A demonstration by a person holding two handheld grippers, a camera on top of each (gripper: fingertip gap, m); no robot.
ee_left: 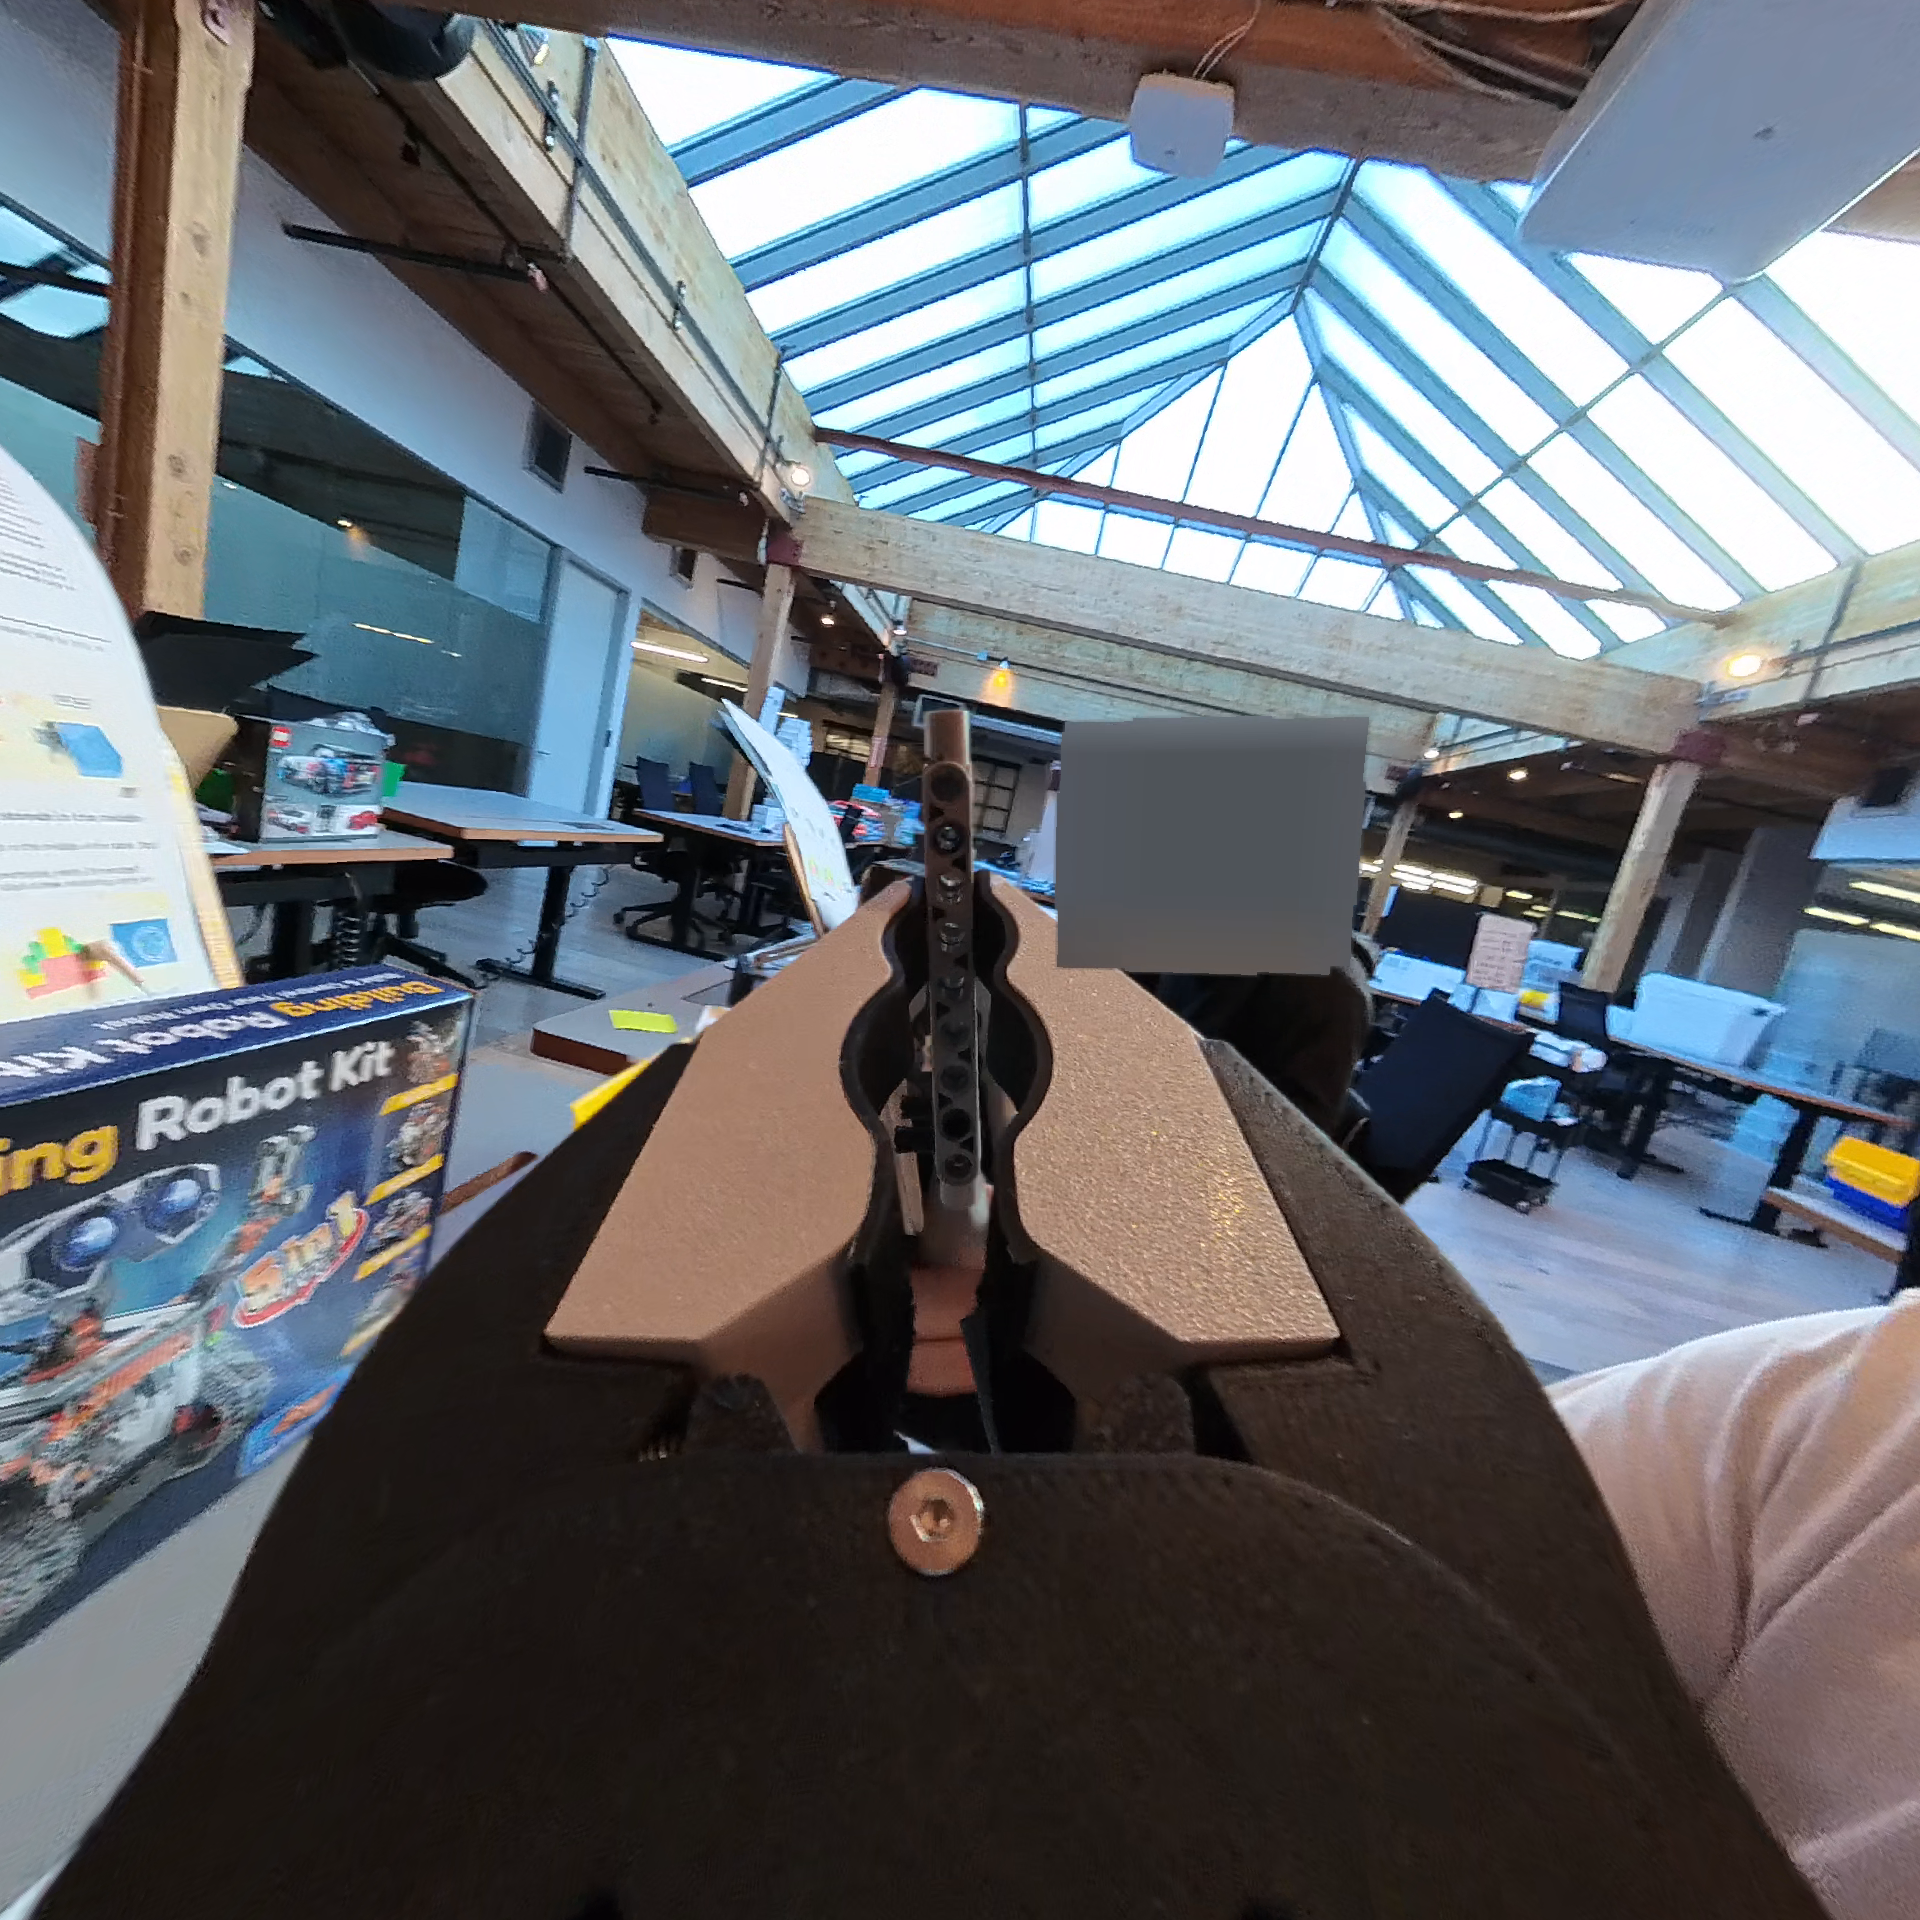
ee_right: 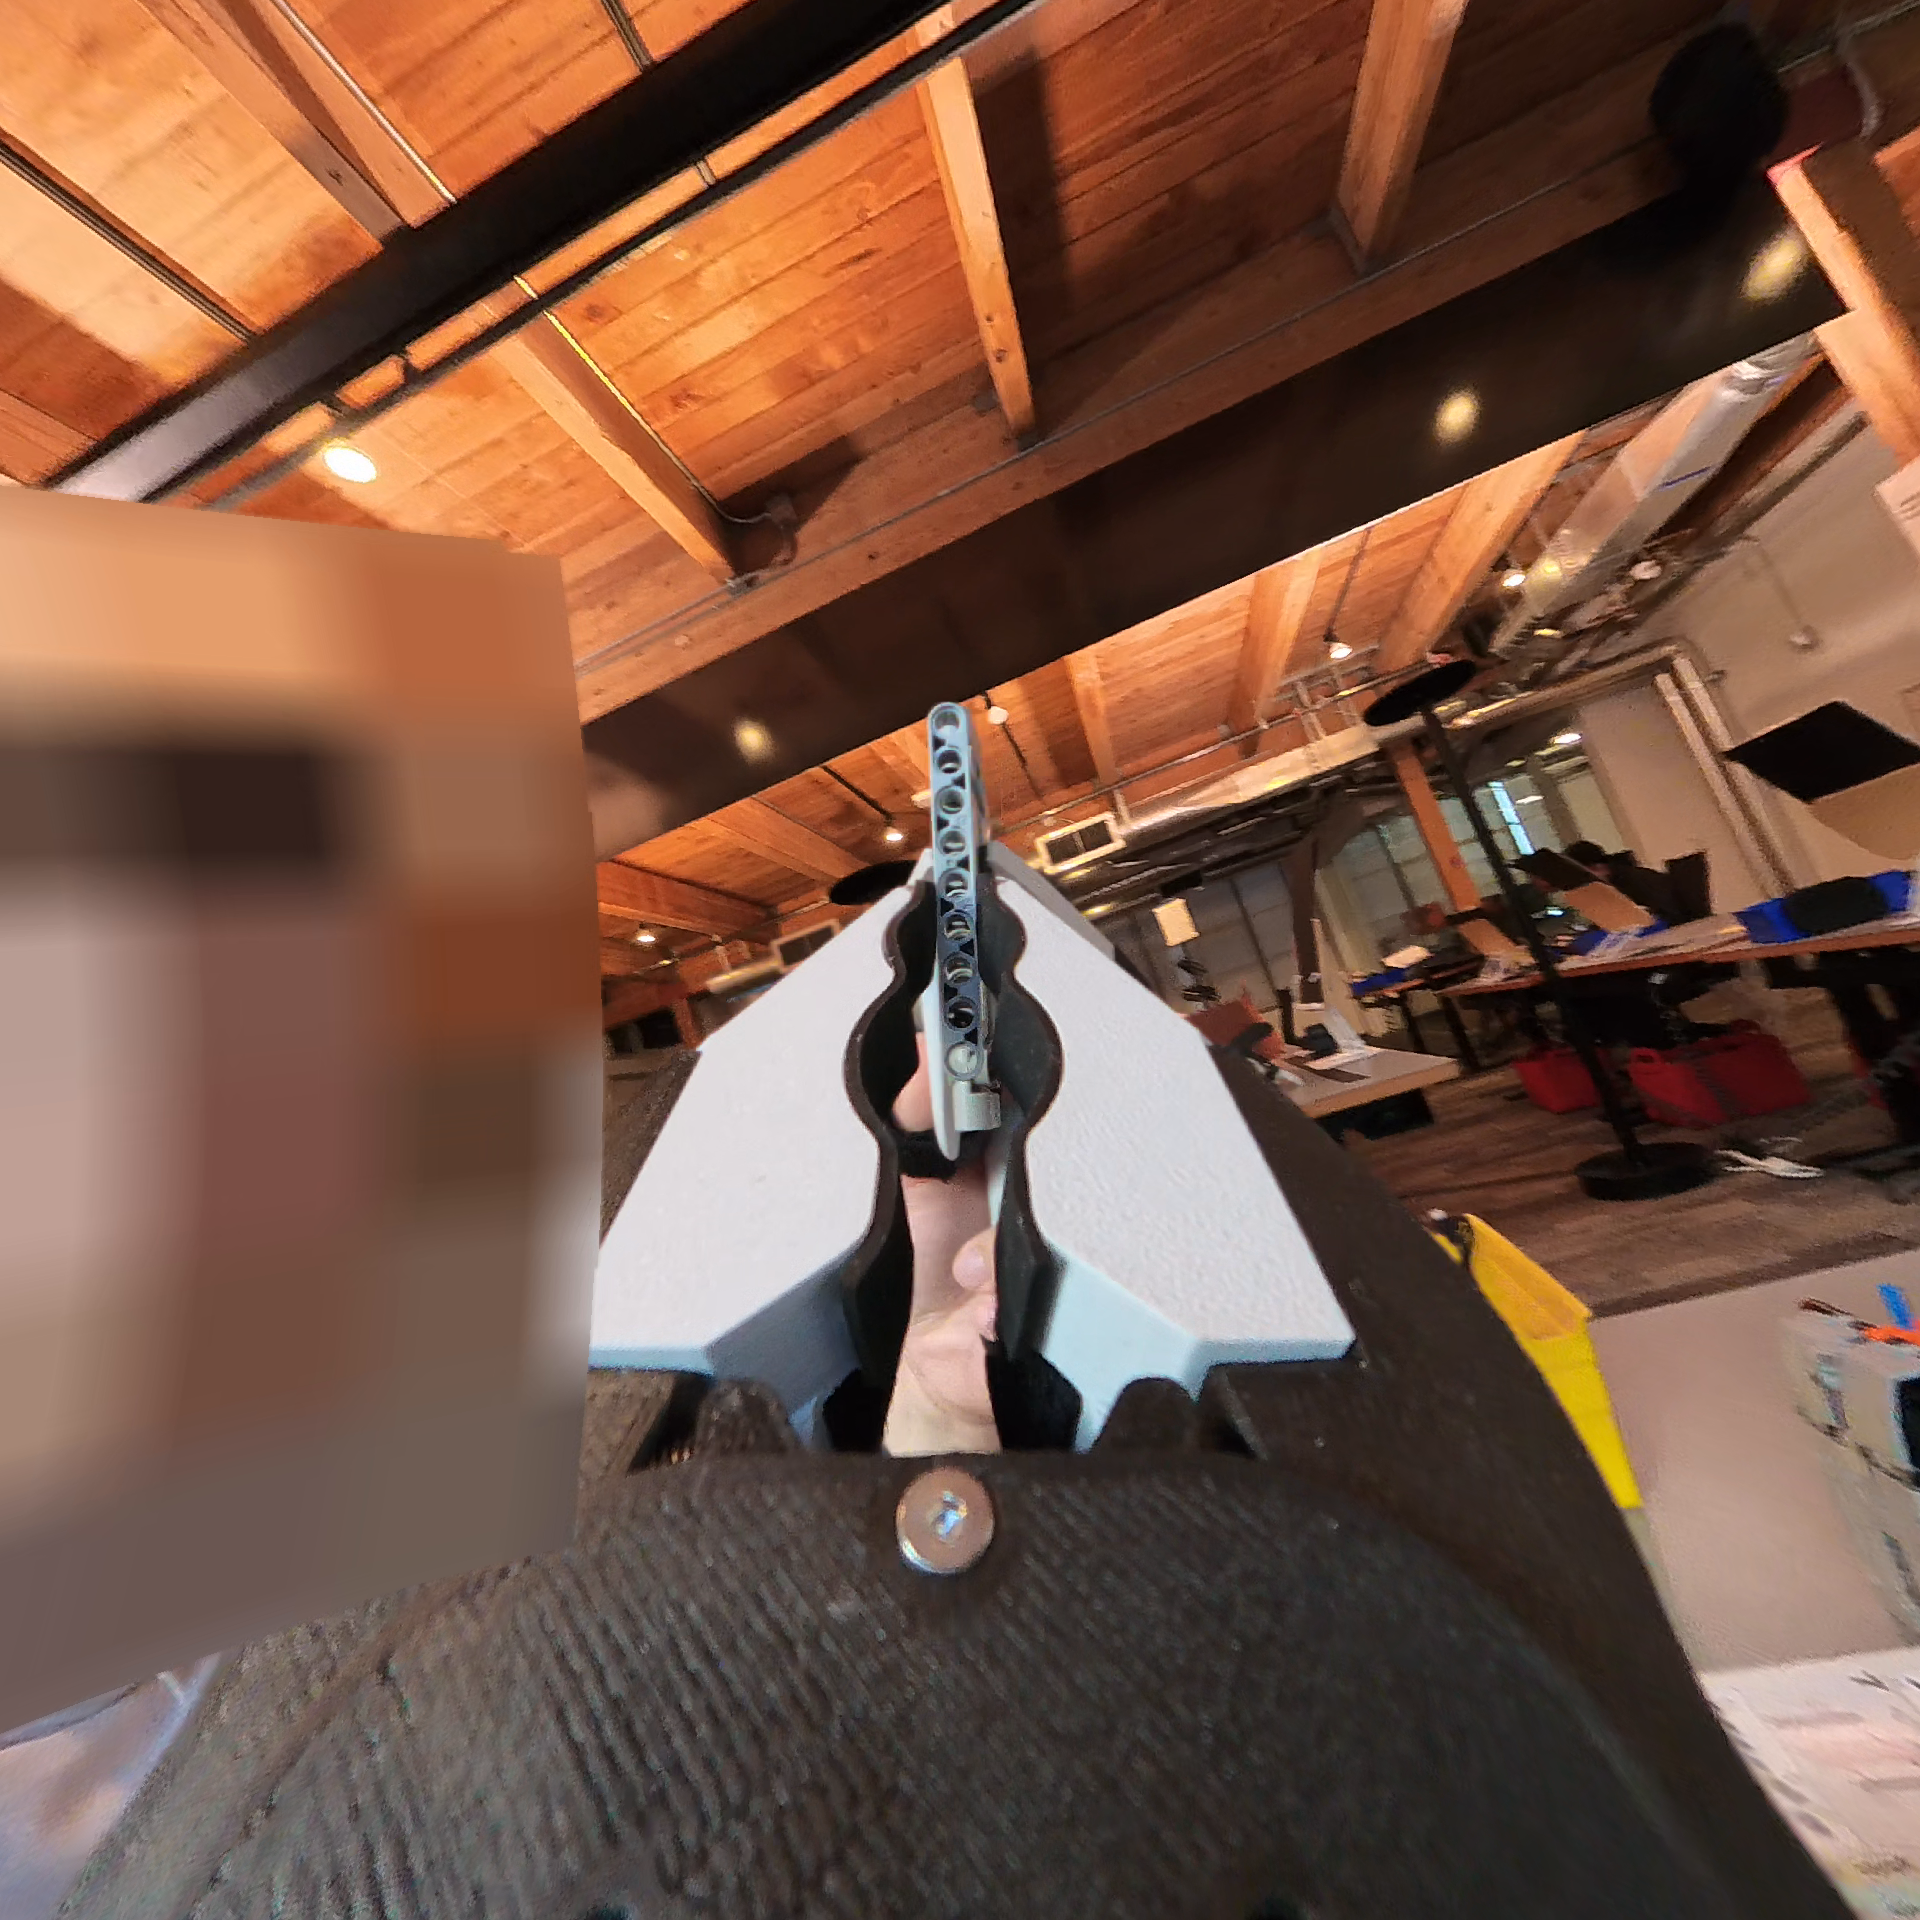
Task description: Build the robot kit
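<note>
Left gripper [ee_left: 951, 883] was clamped on a dark grey holed plastic beam [ee_left: 951, 997], right gripper [ee_right: 961, 883] on a light grey holed plastic beam [ee_right: 954, 914]; both beams pointed upward, looked light, stiff, slippery, best pinched mid-length.

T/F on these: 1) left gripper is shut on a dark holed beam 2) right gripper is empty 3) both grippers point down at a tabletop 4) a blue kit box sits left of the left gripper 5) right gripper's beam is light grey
1) True. The left gripper is closed on a dark holed beam that sticks out past its tips.
2) False. The right gripper grips a light grey holed beam.
3) False. Both are tilted upward: a skylight fills the left wrist view, a wooden ceiling the right.
4) True. The blue kit box is at the left.
5) True.
</note>
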